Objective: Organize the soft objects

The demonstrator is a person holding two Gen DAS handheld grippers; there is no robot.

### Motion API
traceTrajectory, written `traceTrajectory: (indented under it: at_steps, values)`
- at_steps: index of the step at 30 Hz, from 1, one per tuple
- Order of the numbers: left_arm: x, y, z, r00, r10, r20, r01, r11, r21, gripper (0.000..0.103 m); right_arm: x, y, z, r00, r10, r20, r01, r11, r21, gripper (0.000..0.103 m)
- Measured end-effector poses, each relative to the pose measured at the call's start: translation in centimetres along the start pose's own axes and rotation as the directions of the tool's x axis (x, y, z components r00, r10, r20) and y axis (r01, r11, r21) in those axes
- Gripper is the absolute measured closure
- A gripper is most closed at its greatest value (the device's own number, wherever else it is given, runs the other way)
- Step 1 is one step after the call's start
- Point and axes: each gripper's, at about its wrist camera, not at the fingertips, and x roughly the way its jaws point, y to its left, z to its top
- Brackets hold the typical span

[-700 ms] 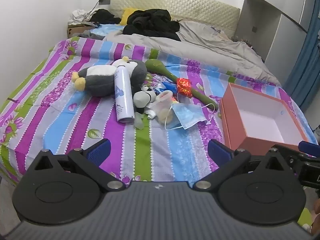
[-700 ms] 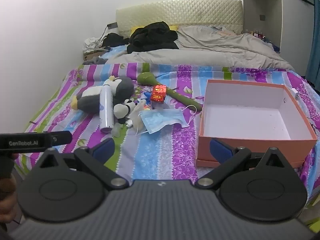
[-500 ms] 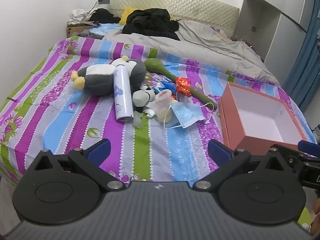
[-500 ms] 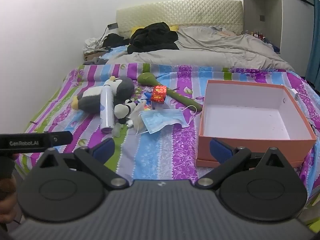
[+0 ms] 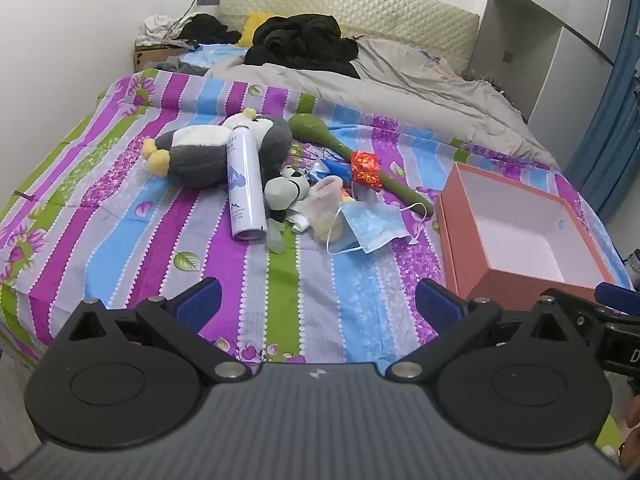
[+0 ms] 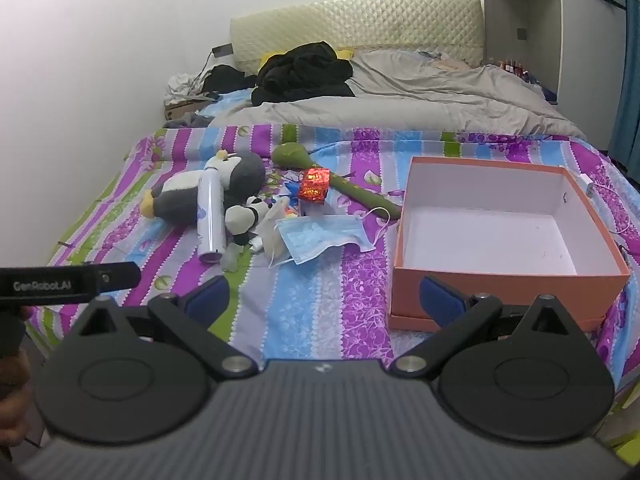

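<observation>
Both grippers spread wide, holding nothing.
Penguin plush lies well ahead-left of left gripper; right gripper nears box.

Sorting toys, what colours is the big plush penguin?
Grey and white, yellow feet: the plush penguin, clearest in the left wrist view.

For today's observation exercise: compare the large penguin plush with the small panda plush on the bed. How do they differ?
The penguin plush is far bigger than the panda plush. The penguin is grey and white with yellow feet; the panda is black and white. The spray can leans across the penguin, while the panda sits beside the can. Both lie on the striped sheet, outside the orange box.
</observation>
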Motion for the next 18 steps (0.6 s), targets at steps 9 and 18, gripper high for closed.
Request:
traceTrajectory:
  at_steps: [9, 18]
  values:
    - [0.44, -0.43, 0.00, 1.000, -0.008, -0.009, 0.008, 1.000, 0.006, 0.000, 0.08, -0.21, -0.21, 1.000, -0.009, -0.006, 0.009, 1.000, 0.008, 0.000]
    - [0.45, -0.73, -0.09, 1.000, -0.012, -0.015, 0.012, 1.000, 0.007, 0.000, 0.07, -0.17, -0.39, 1.000, -0.014, -0.009, 0.014, 1.000, 0.005, 0.000]
